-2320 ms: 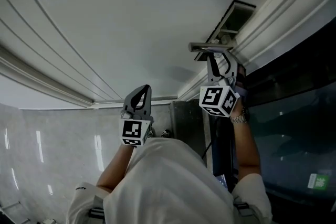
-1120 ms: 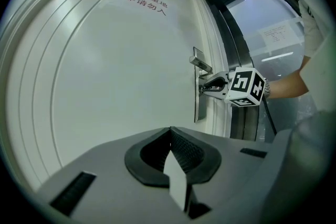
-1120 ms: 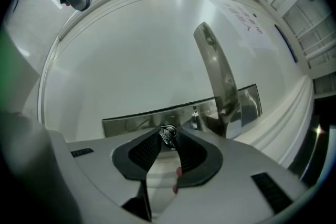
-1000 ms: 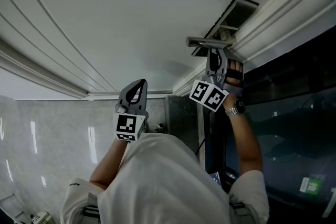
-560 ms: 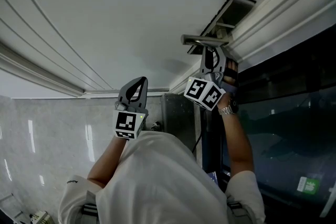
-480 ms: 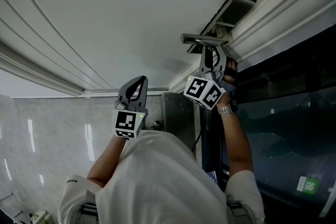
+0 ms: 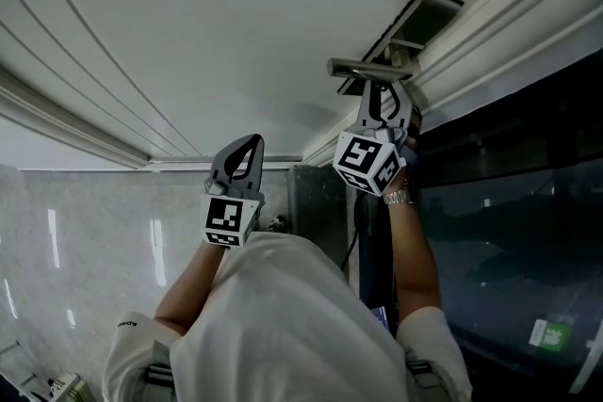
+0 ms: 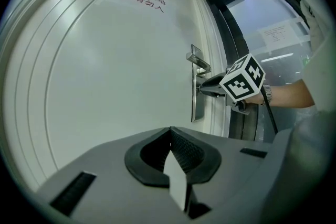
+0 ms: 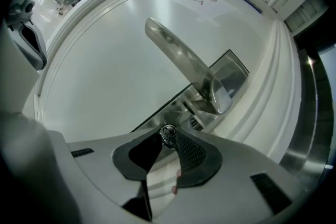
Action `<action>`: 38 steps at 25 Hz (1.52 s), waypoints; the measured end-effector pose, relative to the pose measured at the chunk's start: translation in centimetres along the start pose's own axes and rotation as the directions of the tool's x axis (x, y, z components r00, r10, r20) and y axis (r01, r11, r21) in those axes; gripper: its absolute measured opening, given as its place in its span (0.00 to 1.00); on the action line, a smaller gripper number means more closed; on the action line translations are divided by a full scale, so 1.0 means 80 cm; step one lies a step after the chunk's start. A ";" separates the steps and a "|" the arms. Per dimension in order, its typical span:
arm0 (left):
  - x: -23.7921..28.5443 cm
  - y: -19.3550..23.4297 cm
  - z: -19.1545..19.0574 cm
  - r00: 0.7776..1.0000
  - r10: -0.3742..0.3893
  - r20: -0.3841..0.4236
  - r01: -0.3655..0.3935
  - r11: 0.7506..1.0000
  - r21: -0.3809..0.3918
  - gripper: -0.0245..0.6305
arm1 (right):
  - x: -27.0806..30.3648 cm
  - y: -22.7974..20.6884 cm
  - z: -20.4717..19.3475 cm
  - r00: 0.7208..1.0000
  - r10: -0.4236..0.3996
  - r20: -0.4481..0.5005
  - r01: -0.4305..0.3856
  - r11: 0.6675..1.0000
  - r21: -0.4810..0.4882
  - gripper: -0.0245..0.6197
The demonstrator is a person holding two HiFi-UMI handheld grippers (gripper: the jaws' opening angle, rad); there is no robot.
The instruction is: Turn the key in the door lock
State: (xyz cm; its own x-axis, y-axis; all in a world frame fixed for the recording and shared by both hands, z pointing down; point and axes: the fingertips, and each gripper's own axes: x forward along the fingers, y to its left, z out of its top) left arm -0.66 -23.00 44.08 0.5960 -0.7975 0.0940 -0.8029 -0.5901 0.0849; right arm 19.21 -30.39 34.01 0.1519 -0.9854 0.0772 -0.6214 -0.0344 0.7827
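While the right gripper (image 9: 166,139) clamped the key (image 9: 167,132) between its fingertips, the key stood in the lock plate (image 9: 170,113) straight ahead of them, just below the door handle (image 9: 181,63); the left gripper (image 8: 170,134) faced the door (image 8: 105,76), fingers clenched together on nothing.

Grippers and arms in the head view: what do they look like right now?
Both the left gripper and right gripper are grey plastic with tapered fingers lined by black textured pads, each carrying a white cube with black square markers. The person wears a white short-sleeved shirt and a metal wristwatch on the right wrist.
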 end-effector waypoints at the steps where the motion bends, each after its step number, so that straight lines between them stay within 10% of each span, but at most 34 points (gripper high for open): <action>1: -0.001 0.001 0.000 1.000 0.002 0.000 -0.002 1.000 -0.001 0.05 | 0.000 0.000 0.000 1.000 -0.001 0.001 0.001 1.000 0.000 0.17; 10: -0.003 0.001 -0.002 1.000 0.006 0.001 -0.006 1.000 -0.002 0.05 | 0.001 0.000 0.000 1.000 0.020 0.003 -0.021 0.994 0.107 0.17; 23: -0.007 0.010 -0.003 1.000 0.021 -0.006 -0.021 1.000 0.002 0.05 | 0.003 -0.003 -0.005 0.998 0.051 0.022 -0.055 0.902 0.429 0.05; 38: -0.005 0.008 -0.007 1.000 0.012 -0.011 -0.012 1.000 0.000 0.05 | 0.005 -0.007 -0.012 0.992 0.099 0.073 -0.116 0.560 0.820 0.05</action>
State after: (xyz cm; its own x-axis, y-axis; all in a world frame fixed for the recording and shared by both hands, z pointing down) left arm -1.38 -22.96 44.63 0.5866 -0.8029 0.1060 -0.8098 -0.5806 0.0842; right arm 20.35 -30.56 34.17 0.0334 -0.9935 0.1089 -0.9961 -0.0420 -0.0774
